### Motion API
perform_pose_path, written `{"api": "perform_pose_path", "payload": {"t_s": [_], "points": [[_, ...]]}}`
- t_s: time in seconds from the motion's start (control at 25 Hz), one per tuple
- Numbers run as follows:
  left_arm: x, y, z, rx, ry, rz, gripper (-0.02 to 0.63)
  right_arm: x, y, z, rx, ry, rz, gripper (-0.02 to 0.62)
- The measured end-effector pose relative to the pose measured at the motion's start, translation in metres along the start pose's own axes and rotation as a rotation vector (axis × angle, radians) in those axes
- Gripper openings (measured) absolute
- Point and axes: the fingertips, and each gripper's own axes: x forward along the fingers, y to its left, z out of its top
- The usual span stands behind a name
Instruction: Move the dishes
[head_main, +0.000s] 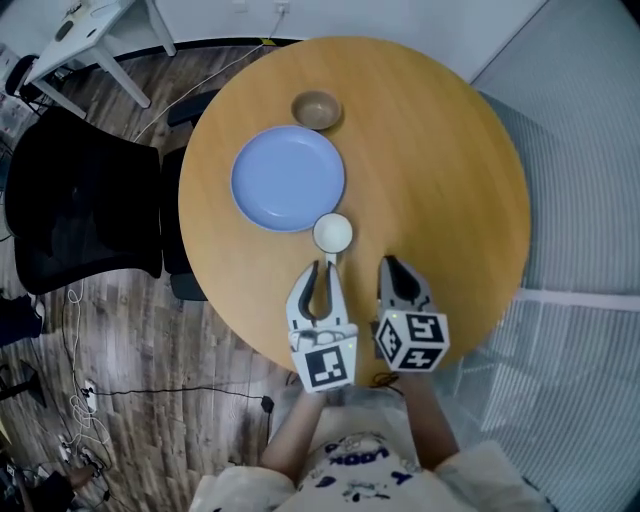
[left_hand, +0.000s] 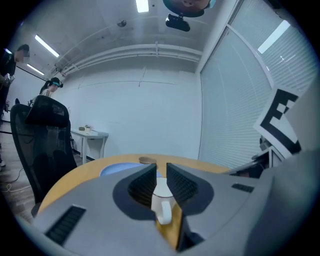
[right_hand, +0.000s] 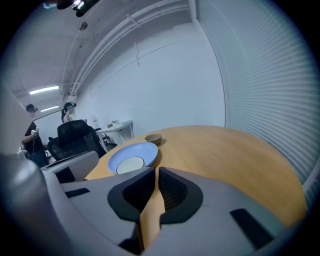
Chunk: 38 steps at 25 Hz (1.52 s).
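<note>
Round and pale wood, the table (head_main: 440, 180) carries three dishes grouped on its far-left part. Nearest the person is a white cup (head_main: 333, 233), standing upright just beside the near-right rim of a blue plate (head_main: 288, 178), its handle turned toward the person. Beyond the plate, close to its far rim, sits a small brown bowl (head_main: 316, 109), empty like the plate. The left gripper (head_main: 324, 266) hangs over the table just short of the cup, its jaws about half apart; in the left gripper view the cup and its handle show through the gap between them, with bare table under the cup and no pad seen pressing on it. The right gripper (head_main: 390, 262) hovers beside the left one, to the right of the cup, its jaws drawn almost together with only a thin slit through which the tabletop shows, and nothing in them. A black office chair (head_main: 85, 205) stands at the table's left on a wood-plank floor (head_main: 130, 330), a small white side table (head_main: 95, 25) is farther off, and slatted blinds (head_main: 590, 150) run along the right.
</note>
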Motion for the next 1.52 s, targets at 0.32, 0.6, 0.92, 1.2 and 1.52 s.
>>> {"api": "perform_pose_path", "payload": {"t_s": [0.32,0.6,0.92,1.2,1.52], "points": [[-0.006,0.022,0.076,0.017,-0.046,0.012,0.003,-0.030,0.029,0.052,-0.049,-0.153,0.006,0.020],[-0.014,0.023,0.129,-0.014,-0.075,-0.030,0.003,-0.055,0.044,0.098,-0.068,-0.291,0.019,0.021],[-0.030,0.019,0.160,0.068,-0.120,-0.027,0.003,-0.080,0.047,0.124,-0.066,-0.363,0.001,0.021],[-0.036,0.023,0.164,0.104,-0.128,-0.020,0.003,-0.085,0.047,0.127,-0.050,-0.380,0.001,0.020],[-0.034,0.023,0.168,0.081,-0.137,-0.019,0.003,-0.083,0.051,0.129,-0.052,-0.389,0.007,0.017]]}}
